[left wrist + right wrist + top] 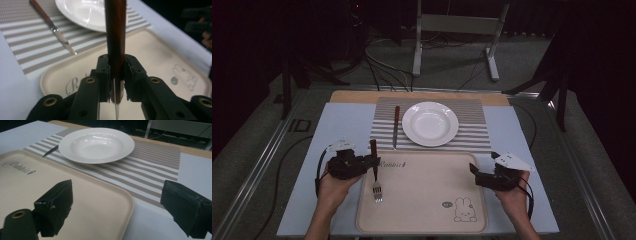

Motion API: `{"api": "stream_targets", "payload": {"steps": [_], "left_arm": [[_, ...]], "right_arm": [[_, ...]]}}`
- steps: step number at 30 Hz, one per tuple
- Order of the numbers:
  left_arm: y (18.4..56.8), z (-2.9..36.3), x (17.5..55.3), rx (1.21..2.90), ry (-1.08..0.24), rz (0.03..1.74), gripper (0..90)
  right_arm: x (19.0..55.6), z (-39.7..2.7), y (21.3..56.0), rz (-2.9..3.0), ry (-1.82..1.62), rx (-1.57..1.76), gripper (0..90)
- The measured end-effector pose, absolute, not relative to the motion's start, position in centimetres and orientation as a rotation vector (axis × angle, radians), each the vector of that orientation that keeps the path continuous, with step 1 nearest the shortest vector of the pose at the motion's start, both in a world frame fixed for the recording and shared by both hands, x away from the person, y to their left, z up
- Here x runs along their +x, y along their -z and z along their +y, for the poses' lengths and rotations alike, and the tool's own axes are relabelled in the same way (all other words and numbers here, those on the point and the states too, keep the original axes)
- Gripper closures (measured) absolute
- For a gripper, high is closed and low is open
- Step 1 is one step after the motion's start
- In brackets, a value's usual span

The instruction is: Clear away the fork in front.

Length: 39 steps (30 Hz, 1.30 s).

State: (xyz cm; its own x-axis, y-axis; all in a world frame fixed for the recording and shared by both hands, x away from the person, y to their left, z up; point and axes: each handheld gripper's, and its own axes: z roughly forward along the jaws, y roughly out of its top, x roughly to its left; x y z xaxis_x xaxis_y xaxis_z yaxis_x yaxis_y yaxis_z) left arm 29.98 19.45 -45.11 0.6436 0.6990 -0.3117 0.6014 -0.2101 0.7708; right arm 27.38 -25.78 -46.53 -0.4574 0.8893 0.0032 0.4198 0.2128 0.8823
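A fork (376,186) with a dark brown handle stands tilted over the beige tray (422,210), its metal tines down on the tray's left part. My left gripper (371,162) is shut on the fork's handle (115,30), with the pads on both sides of it in the left gripper view (116,62). My right gripper (484,162) is at the tray's right edge, jaws wide apart and nothing between them (117,187). Beyond the tray, a white plate (430,123) and a brown-handled knife (396,125) lie on a striped placemat (472,130).
The tray (100,202) carries a rabbit drawing near its front right corner. The plate (96,143) sits just past the tray's far edge, and the knife (52,26) lies left of it. Cables and a metal stand are on the floor behind the table.
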Motion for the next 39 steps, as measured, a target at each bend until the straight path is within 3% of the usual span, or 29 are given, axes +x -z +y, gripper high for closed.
{"api": "stream_targets", "payload": {"steps": [25, 39], "left_arm": [[49.6, 20.5, 29.8, 1.979, -0.053, 1.177, 73.5], [50.1, 20.5, 30.0, 1.996, -0.076, 1.228, 72.0]], "right_arm": [[27.2, -25.7, 47.2, 2.014, -1.175, 1.199, 11.4], [27.1, -25.5, 47.3, 2.026, -1.171, 1.19, 11.4]]}}
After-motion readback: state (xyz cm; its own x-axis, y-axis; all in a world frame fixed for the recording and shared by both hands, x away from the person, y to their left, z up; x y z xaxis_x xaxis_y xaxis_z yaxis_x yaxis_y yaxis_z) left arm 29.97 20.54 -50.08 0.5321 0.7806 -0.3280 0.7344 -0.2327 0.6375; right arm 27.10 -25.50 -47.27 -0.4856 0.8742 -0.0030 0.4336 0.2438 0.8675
